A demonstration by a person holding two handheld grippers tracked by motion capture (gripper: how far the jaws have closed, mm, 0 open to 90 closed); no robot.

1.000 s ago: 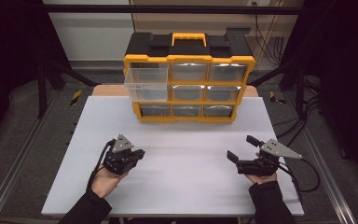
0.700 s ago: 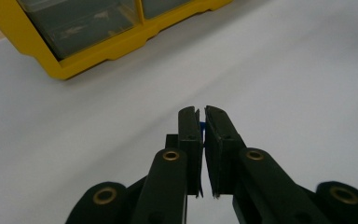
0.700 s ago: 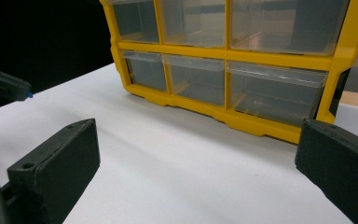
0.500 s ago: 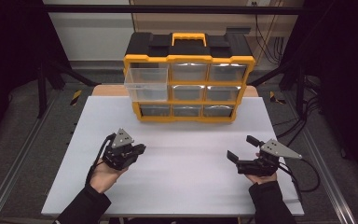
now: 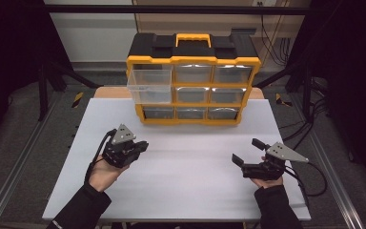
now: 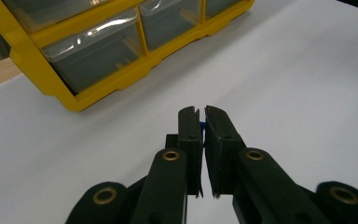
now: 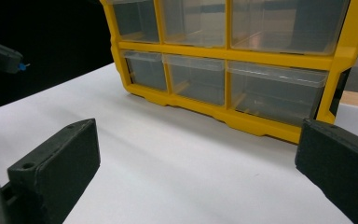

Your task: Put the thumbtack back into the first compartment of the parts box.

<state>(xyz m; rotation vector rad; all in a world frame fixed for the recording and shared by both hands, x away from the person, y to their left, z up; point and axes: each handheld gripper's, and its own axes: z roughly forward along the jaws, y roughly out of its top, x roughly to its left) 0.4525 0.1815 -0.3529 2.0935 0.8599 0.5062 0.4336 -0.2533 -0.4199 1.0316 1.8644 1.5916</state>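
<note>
A small blue piece, barely visible, is being pinched between the nearly closed left tongs above the white bench, in front of the yellow drawer cabinet whose top left drawer is pulled out, while the right tongs are being held wide and empty.

White table w/ a wood strip along its far edge. Grey floor either side, yellow-black tape marks on it. Black frame posts around, pale wall panel behind, cables hanging back right. Sides dark.
</note>
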